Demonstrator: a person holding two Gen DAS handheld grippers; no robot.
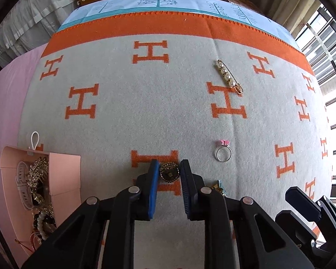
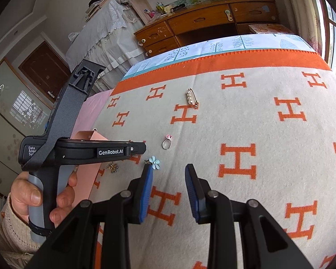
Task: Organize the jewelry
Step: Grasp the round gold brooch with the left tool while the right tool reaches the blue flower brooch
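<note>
Left wrist only: filled pink box

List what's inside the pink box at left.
In the pink box: a white watch strap, a gold rhinestone comb, and pearl and dark bead strands. The pieces overlap, and anything beneath the pile is covered.

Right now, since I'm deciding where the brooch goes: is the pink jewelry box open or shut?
Open. The pink jewelry box has its flap folded back, exposing a watch strap, gold pieces and pearl beads inside.
</note>
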